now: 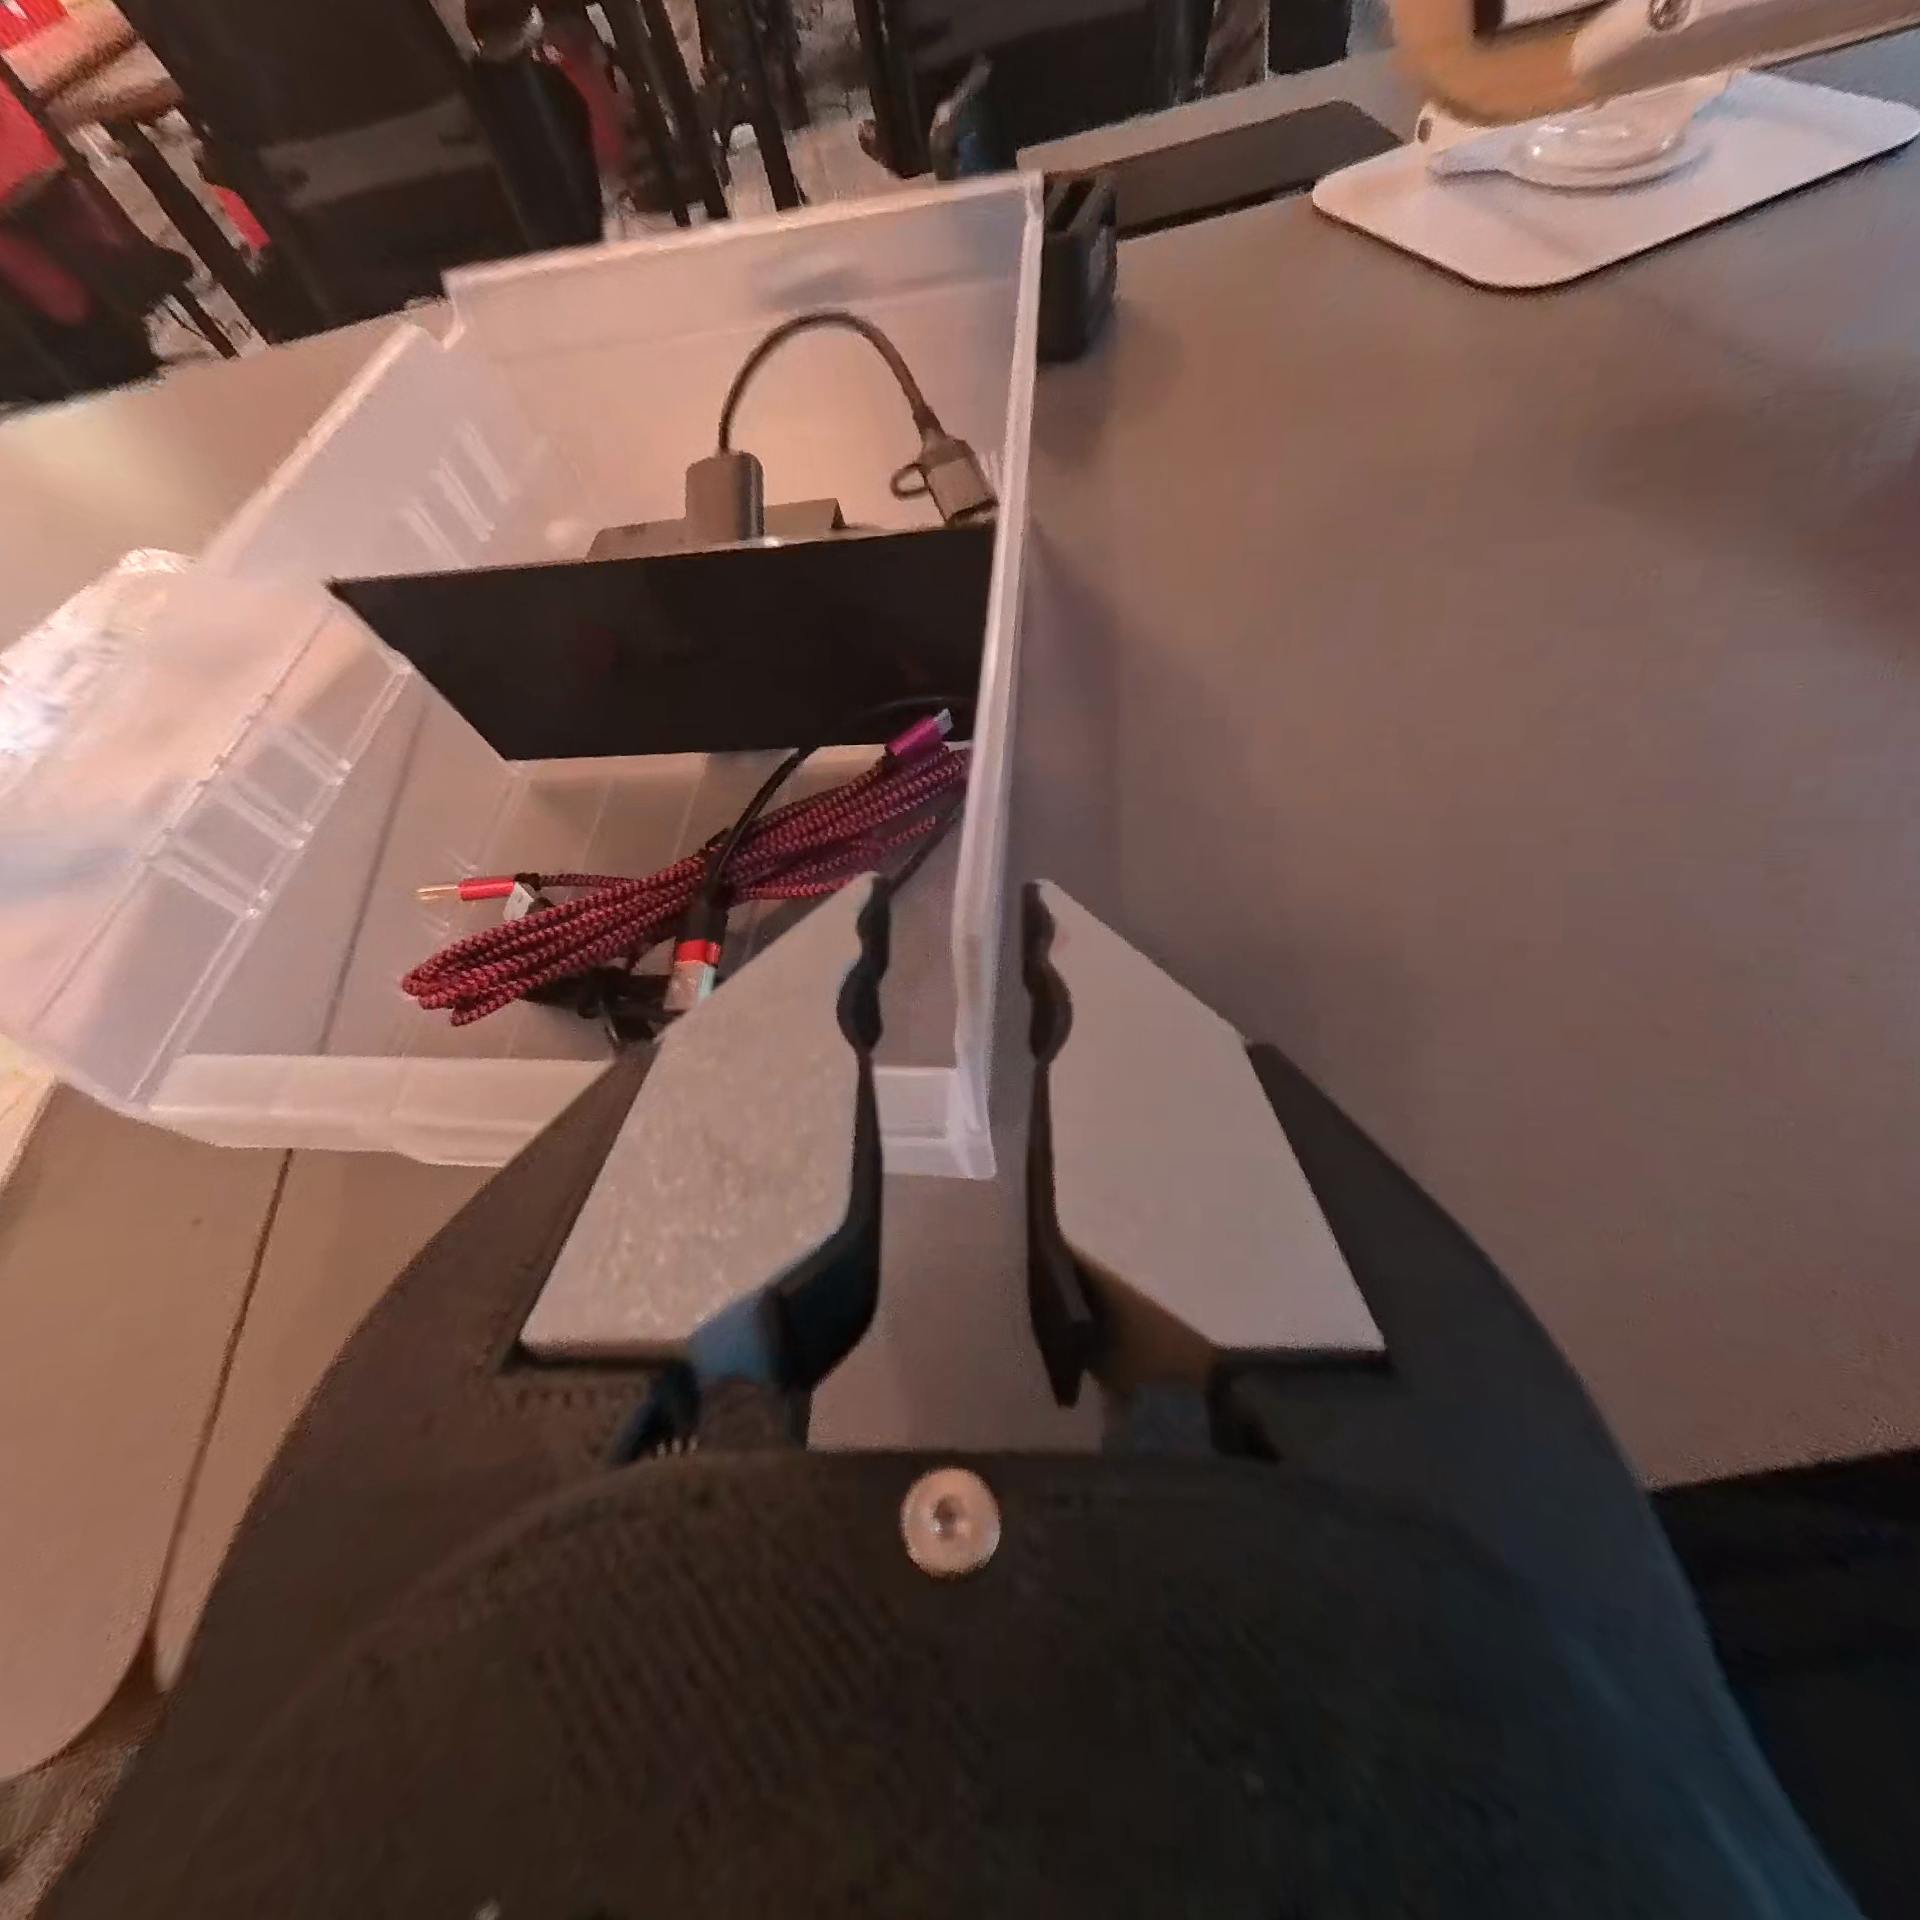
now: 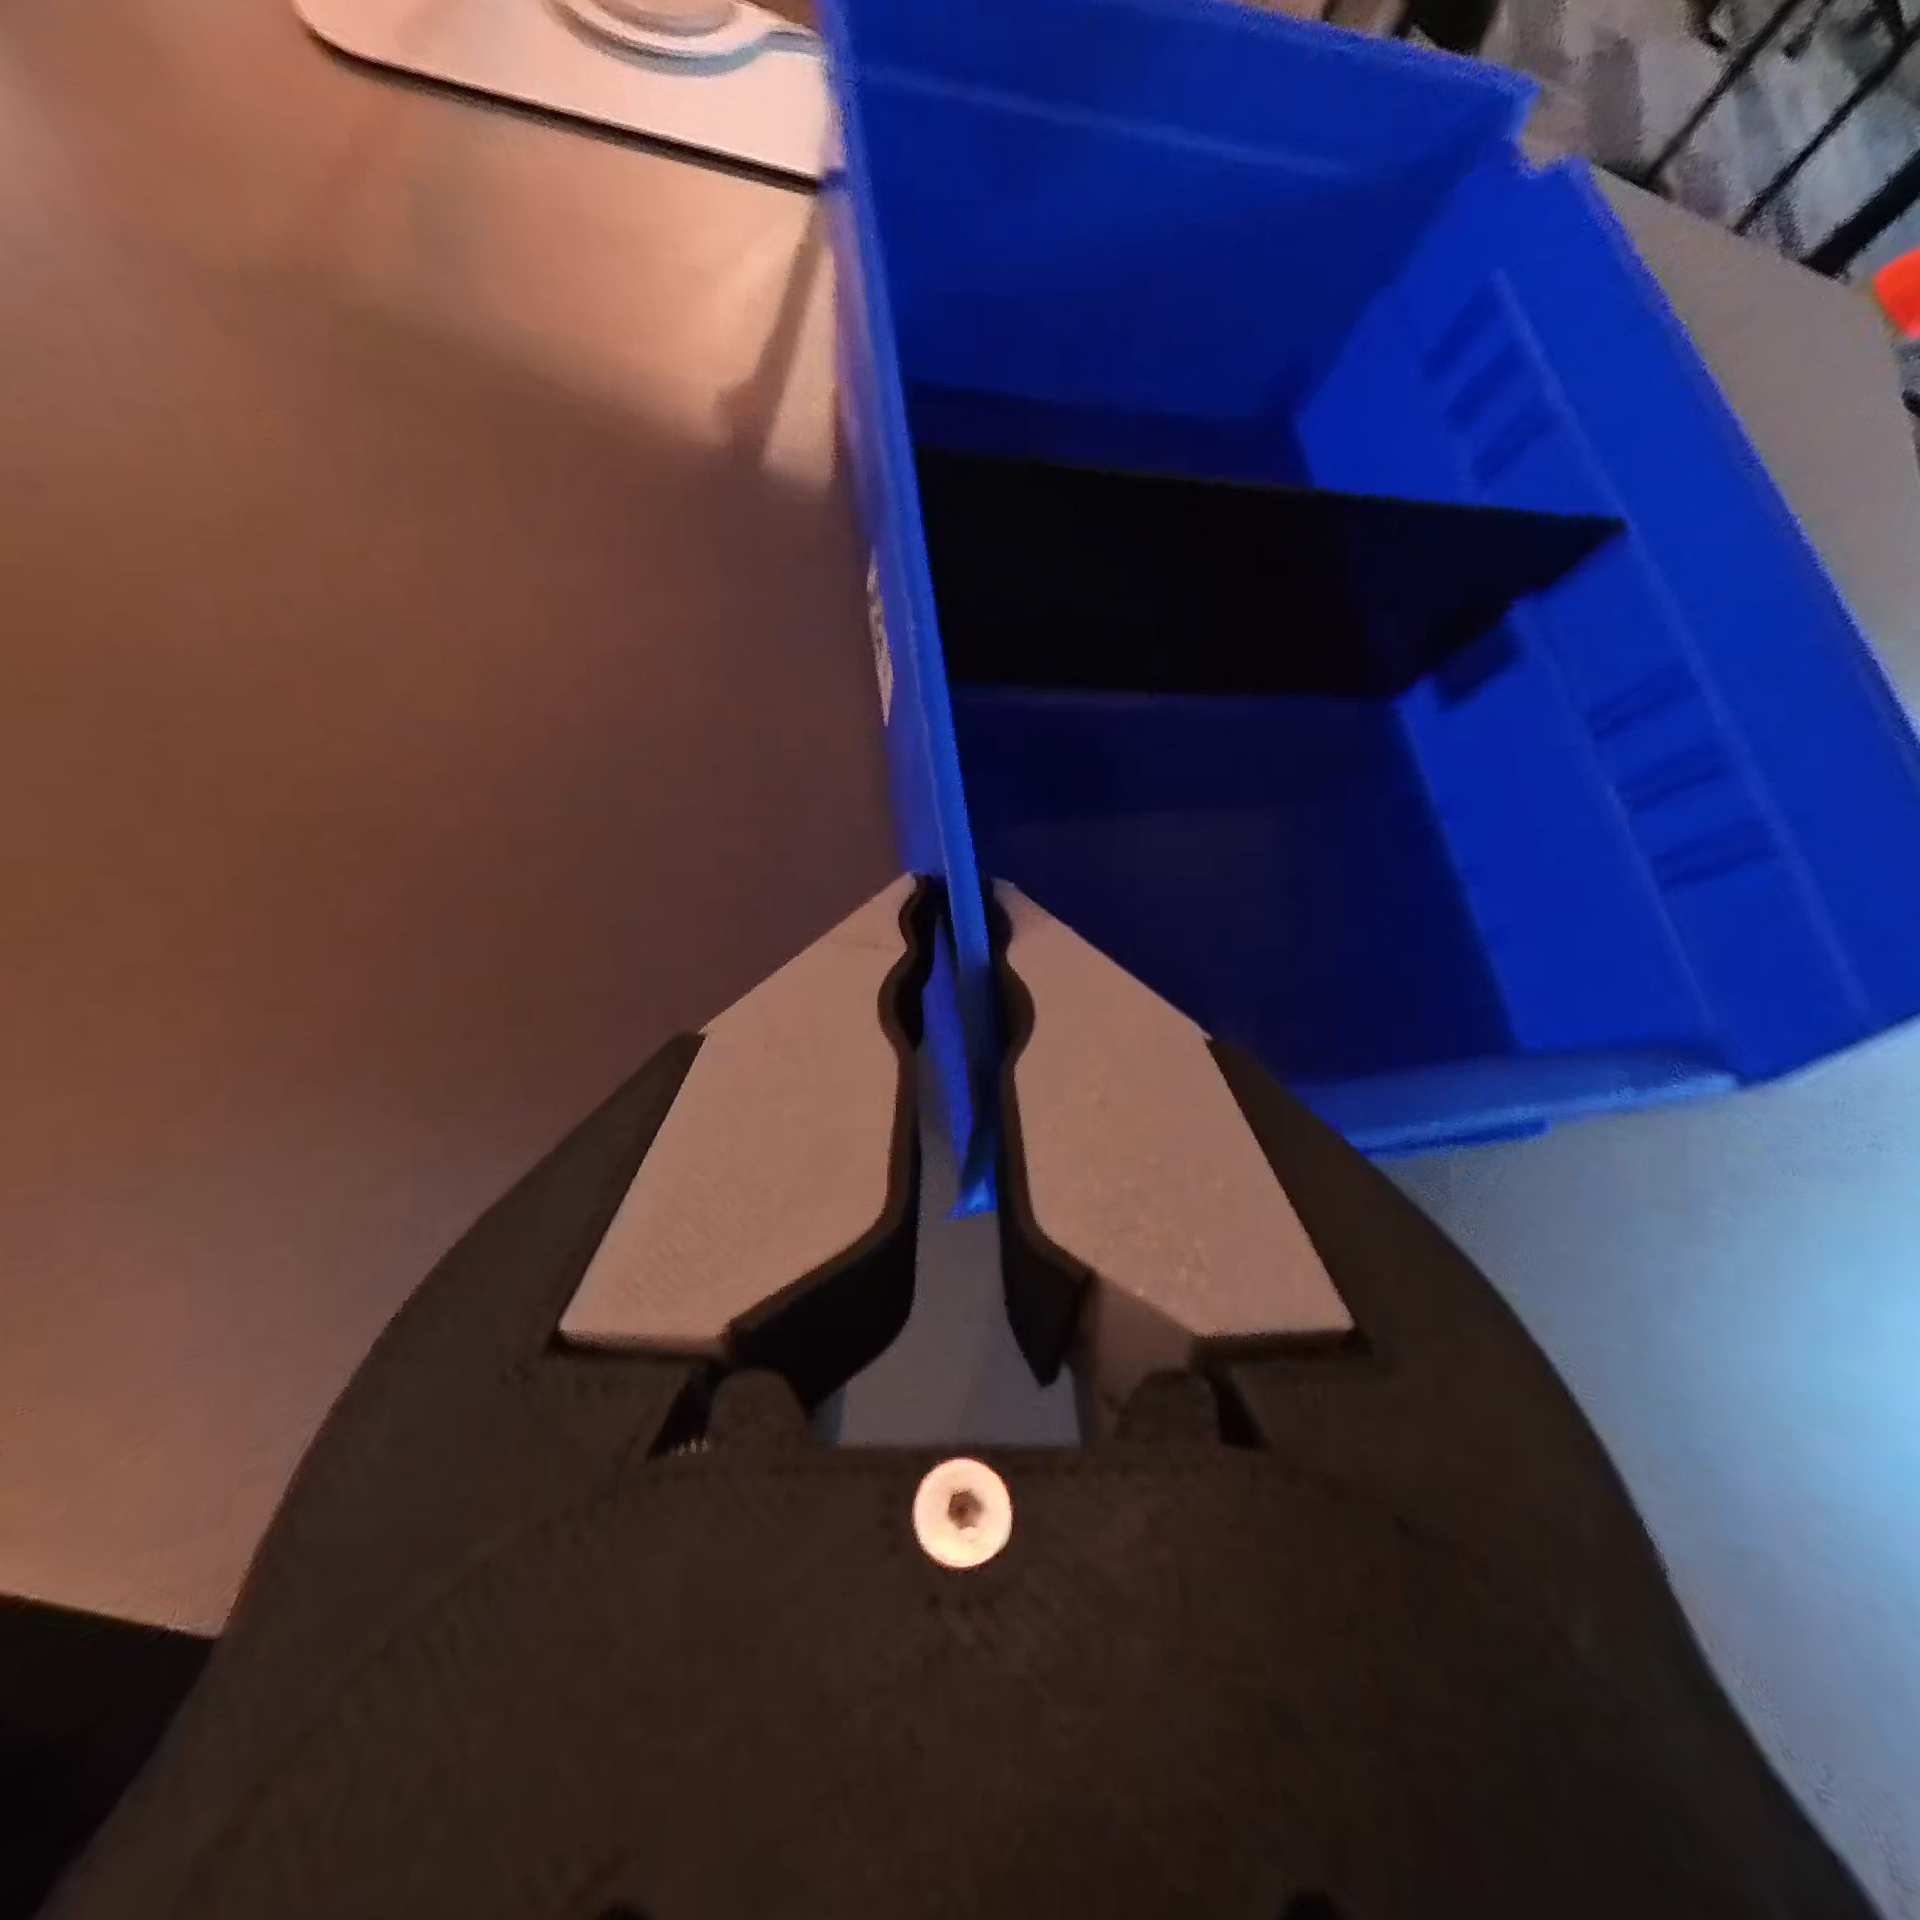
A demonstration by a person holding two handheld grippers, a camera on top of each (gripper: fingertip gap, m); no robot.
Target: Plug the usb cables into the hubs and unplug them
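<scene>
A clear plastic bin (image 1: pixel 623 301) stands on the dark table (image 1: pixel 1455 727), split by a black divider (image 1: pixel 675 644). Behind the divider lies a dark USB hub (image 1: pixel 727 509) with a short black cable and plug (image 1: pixel 951 478). In front lie red braided USB cables (image 1: pixel 727 883) with a red plug (image 1: pixel 488 891). My left gripper (image 1: pixel 956 894) is open and straddles the bin's right wall without clamping it. My right gripper (image 2: pixel 961 894) is shut on the left wall (image 2: pixel 904 520) of a blue bin (image 2: pixel 1143 260). The blue bin has a black divider (image 2: pixel 1226 592), and both its compartments look empty.
A white flat base with a stand (image 1: pixel 1610 177) sits at the table's far side and also shows in the right wrist view (image 2: pixel 623 94). A small black box (image 1: pixel 1081 260) stands just behind the clear bin's corner. Chairs stand beyond the table. Tip to tip, the grippers are about 60 centimetres apart.
</scene>
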